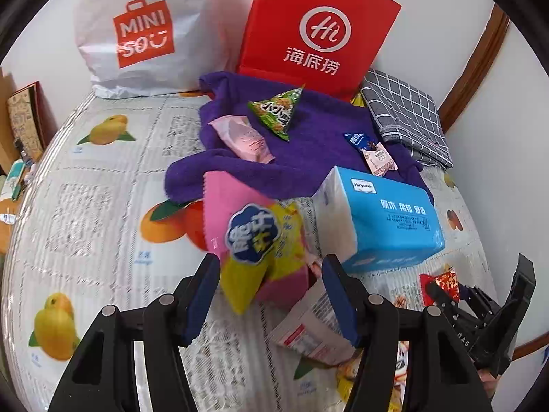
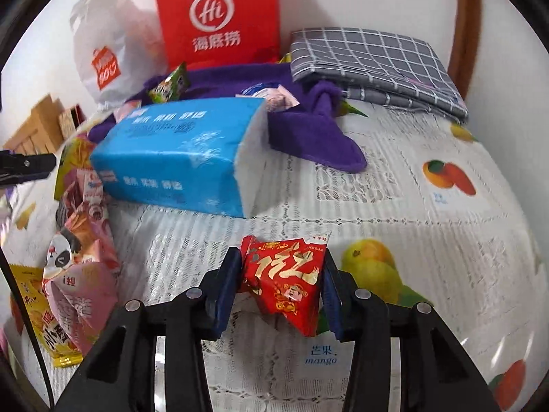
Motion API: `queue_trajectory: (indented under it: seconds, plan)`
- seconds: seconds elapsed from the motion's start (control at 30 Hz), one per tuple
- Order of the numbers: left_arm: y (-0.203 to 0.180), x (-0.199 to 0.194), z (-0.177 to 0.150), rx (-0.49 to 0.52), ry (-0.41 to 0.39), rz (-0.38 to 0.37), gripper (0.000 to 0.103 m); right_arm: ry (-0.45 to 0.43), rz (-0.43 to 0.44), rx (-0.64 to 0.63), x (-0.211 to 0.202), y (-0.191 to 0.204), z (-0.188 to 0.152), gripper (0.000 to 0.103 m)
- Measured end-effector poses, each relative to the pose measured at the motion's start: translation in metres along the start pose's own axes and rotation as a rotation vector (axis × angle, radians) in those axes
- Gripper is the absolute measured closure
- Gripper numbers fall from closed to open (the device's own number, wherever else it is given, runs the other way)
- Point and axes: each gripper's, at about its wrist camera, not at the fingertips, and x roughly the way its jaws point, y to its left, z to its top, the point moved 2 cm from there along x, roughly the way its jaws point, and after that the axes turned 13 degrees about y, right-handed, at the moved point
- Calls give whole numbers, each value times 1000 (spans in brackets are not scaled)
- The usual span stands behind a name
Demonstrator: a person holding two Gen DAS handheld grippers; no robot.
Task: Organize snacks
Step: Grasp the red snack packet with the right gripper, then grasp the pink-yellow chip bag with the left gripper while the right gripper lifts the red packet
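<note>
- While the right gripper (image 2: pixel 279 288) clamps its fingers on a red snack packet (image 2: pixel 286 279), that packet hangs just above the fruit-print counter (image 2: pixel 429 247).
- Left gripper (image 1: pixel 271 292) fingers are spread apart around a yellow-and-pink snack bag (image 1: pixel 254 240), apparently not pinching it.
- Blue tissue pack (image 1: pixel 384 216) lies beside; purple towel (image 1: pixel 308 137) beyond carries small snacks.

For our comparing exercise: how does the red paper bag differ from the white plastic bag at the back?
The red bag is stiff, flat-sided and stands with crisp edges; the white bag is soft, crinkled and slumped. The red bag bears a white circle logo on red; the white bag bears an orange-red logo on white. The red bag's foot meets the purple towel; the white bag sits beside it. Both stand against the wall.
</note>
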Motion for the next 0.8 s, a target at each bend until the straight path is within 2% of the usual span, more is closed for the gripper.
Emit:
queue_trajectory:
  seconds: [0.2, 0.37, 0.43, 0.53, 0.6, 0.67, 0.8]
  plan:
    - [-4, 13, 13, 5, -17, 44, 44, 7, 50, 28, 3, -4, 3, 58]
    - [-2, 26, 21, -17, -40, 73, 44, 8, 38, 22, 4, -3, 3, 58]
    - [1, 31, 24, -26, -18, 66, 39, 8, 42, 23, 4, -4, 2, 58]
    - [2, 45, 26, -19, 57, 77, 32, 8, 49, 26, 4, -4, 2, 57]
    - [4, 53, 26, -11, 90, 48, 30, 7, 51, 27, 4, -4, 2, 57]
    - [6, 53, 25, -19, 83, 37, 30, 7, 52, 27, 4, -4, 2, 56]
    - [10, 49, 23, -43, 58, 4, 36, 7, 57, 27, 4, -4, 2, 55]
